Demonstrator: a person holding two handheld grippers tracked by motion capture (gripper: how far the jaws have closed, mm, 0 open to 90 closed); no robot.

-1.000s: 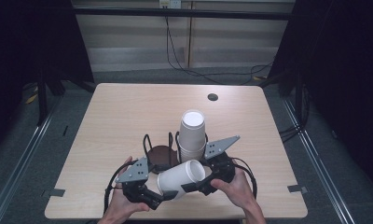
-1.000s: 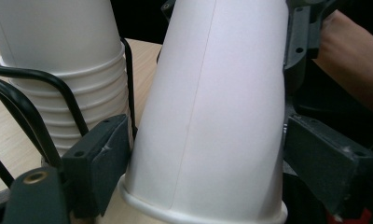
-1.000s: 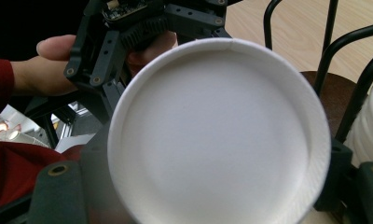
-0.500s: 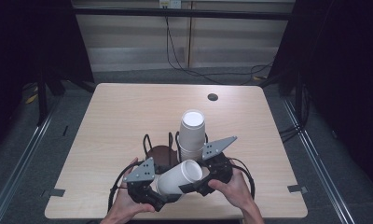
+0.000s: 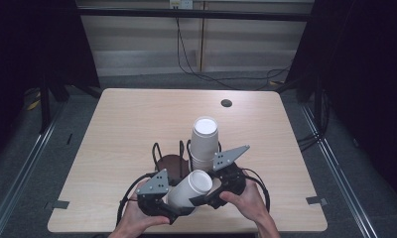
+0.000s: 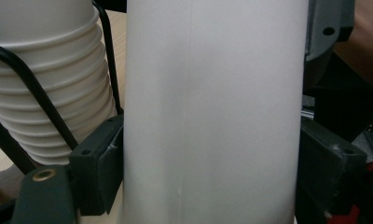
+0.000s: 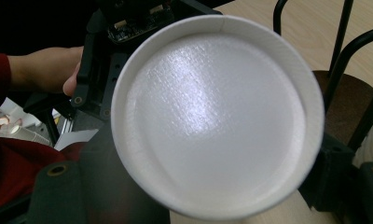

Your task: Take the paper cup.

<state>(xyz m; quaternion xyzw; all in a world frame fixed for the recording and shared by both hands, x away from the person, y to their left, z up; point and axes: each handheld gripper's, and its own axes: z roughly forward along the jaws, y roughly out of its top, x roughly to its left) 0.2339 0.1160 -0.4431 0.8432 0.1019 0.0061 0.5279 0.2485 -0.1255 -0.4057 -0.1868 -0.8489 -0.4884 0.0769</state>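
A stack of white cups [image 5: 204, 144] stands in the black wire holder [image 5: 169, 153].

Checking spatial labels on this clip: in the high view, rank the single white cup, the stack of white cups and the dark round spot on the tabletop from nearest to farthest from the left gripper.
1. Single white cup: between the left gripper's jaws, at the table's near edge.
2. Stack of white cups: standing in the black wire holder, just behind.
3. Dark round spot: far side of the table, right of centre.

A recording lab: lone wooden table [image 5: 137, 129] amid black curtains [image 5: 370, 74], trailing floor cables [image 5: 201, 74].
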